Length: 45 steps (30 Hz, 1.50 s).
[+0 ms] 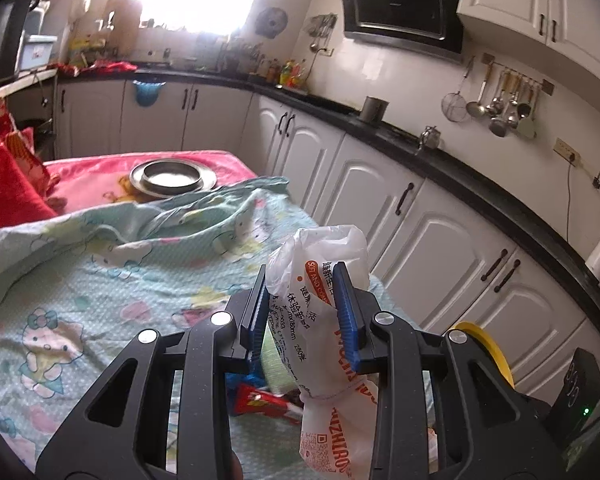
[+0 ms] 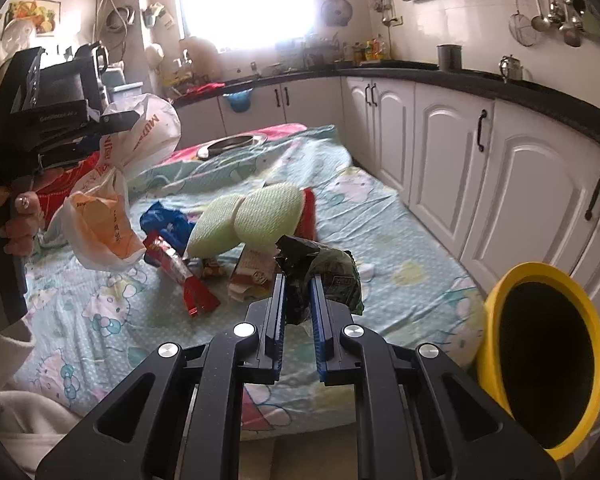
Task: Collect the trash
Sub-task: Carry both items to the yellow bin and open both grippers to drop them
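Observation:
My left gripper is shut on a white plastic bag with orange print, held up above the bed; the bag also shows in the right wrist view at the left. My right gripper is shut on a dark green crumpled wrapper, held over the bed just left of a yellow bin. More trash lies on the sheet: a red wrapper, a blue wrapper, two pale green foam nets and small packets.
The bed has a light blue cartoon sheet and a metal dish at its far end. White kitchen cabinets run along the right, close to the bed. The yellow bin's rim shows in the left wrist view.

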Motion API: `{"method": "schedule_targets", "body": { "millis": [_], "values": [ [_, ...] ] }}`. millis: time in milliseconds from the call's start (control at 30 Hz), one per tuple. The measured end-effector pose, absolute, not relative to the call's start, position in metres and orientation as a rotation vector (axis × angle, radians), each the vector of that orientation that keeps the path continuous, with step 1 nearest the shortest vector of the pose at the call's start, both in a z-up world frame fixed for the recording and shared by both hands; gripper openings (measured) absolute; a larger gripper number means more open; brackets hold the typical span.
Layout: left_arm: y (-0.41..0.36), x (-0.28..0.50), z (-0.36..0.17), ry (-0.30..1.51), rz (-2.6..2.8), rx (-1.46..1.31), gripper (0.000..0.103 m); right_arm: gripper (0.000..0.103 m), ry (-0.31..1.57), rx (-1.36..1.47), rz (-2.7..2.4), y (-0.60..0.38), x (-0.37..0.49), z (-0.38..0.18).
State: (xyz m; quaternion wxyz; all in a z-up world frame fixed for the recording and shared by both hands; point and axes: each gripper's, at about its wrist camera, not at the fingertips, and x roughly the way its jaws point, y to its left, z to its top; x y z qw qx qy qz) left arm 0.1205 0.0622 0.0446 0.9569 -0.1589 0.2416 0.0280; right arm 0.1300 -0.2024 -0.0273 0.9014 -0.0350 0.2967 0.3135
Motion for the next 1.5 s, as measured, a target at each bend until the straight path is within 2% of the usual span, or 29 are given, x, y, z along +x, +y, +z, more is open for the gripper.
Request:
{"method": "schedule_targets", "body": {
  "millis": [833,1500],
  "values": [
    [-0.049,0.159,0.054,0.464,-0.111,-0.195,0.024,0.012,0.555,0.061,0.455,-0.302,0.134,-0.004],
    [-0.134,0.194,0.041,0.478,-0.212,-0.137,0.024,0.012,0.571,0.194,0.303,-0.373,0.137,-0.019]
  ]
}}
